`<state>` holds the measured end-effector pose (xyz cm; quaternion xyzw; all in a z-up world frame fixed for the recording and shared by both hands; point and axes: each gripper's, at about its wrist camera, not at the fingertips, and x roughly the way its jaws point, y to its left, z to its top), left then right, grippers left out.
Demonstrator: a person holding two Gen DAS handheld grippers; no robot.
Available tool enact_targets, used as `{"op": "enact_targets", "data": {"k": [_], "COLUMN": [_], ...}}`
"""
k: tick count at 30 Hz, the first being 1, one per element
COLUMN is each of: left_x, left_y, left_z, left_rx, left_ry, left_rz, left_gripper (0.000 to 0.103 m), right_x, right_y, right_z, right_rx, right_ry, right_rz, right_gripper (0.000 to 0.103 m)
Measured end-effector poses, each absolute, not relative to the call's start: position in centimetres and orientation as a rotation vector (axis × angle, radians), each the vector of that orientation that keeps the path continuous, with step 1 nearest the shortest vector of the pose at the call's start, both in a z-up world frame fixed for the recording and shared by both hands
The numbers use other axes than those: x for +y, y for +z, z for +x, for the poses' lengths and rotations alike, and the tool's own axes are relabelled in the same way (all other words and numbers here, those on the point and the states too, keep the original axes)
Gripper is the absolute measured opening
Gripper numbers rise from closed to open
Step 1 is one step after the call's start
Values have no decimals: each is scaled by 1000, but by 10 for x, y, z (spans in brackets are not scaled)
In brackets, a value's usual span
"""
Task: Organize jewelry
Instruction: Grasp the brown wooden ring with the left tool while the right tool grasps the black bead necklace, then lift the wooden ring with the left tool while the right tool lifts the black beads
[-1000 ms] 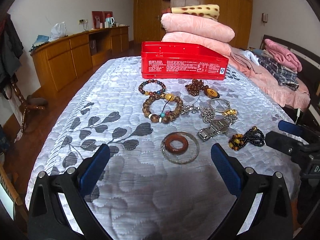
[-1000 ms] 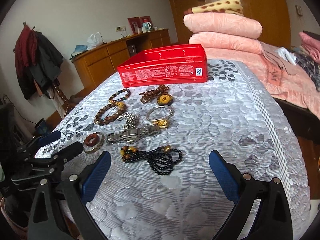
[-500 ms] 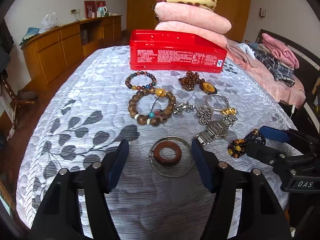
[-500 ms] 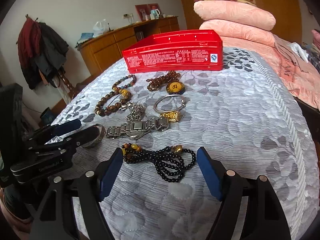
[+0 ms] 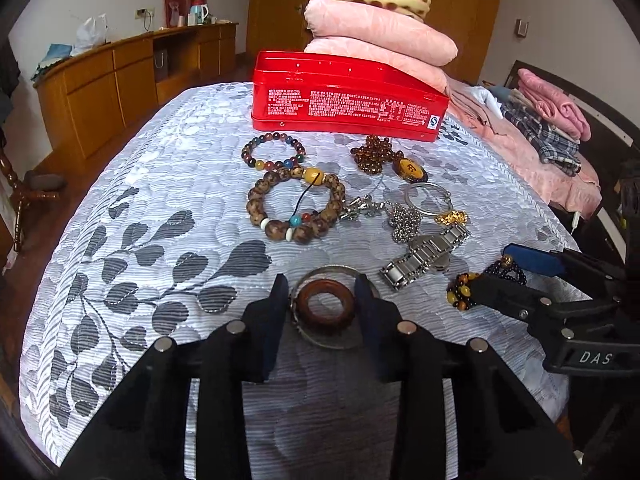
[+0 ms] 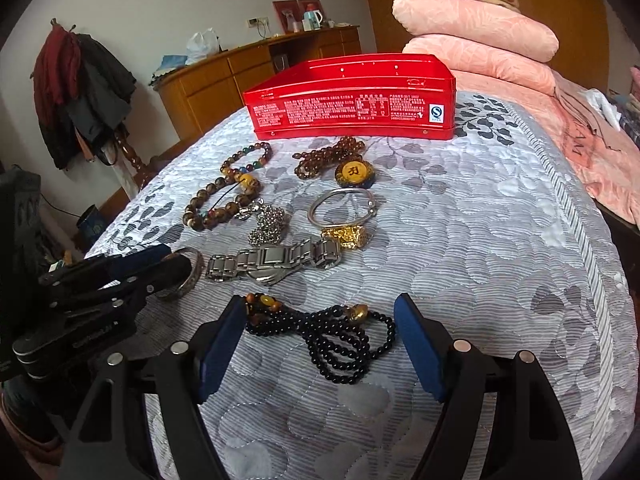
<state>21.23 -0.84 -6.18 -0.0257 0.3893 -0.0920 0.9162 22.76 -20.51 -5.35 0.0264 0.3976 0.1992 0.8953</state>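
Observation:
Jewelry lies on a grey quilted bed in front of an open red tin (image 5: 348,96). My left gripper (image 5: 322,286) has closed in around a brown wooden ring (image 5: 330,306) that lies inside a silver bangle (image 5: 340,344); its fingers touch or nearly touch the bangle's sides. My right gripper (image 6: 320,316) is open and straddles a black bead necklace (image 6: 340,340) with amber beads. A steel watch (image 6: 276,262), a large wooden bead bracelet (image 5: 296,208), a coloured bead bracelet (image 5: 274,154), an amber bead string with pendant (image 5: 384,158) and a silver bangle with gold charm (image 6: 344,216) lie between.
Folded pink blankets (image 5: 376,40) are stacked behind the tin. Clothes (image 5: 548,120) lie on the right side of the bed. A wooden sideboard (image 5: 120,84) stands along the left wall. A coat rack (image 6: 80,92) stands left of the bed.
Both grippers have moved forward and down to the bed and narrowed. The left one now closes around the wooden ring and bangle; the right one now straddles the black necklace.

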Motion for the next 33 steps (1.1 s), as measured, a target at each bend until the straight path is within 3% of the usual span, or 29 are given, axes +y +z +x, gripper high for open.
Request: {"op": "enact_targets", "data": {"k": [14, 18, 23, 25, 27, 33], "left_x": [-7, -6, 0, 2, 3, 4], "left_y": [-63, -63, -56, -51, -46, -39], "left_z": [213, 213, 207, 204, 201, 199], "left_rx": [797, 793, 770, 754, 739, 714], "left_ry": [-171, -170, -176, -179, -185, -193], "left_rz": [-45, -53, -77, -78, -84, -84], "left_gripper": [33, 32, 31, 31, 31, 32], "right_x": [-191, -191, -202, -204, -207, -207], "right_y": [-56, -55, -47, -42, -37, -35], "right_z": [226, 223, 220, 219, 218, 220], "right_rx": [832, 826, 821, 810, 799, 798], "right_ry": [376, 389, 412, 415, 426, 431], "right_rz": [-40, -36, 38, 43, 56, 55], "right_gripper": [75, 55, 40, 22, 17, 16]}}
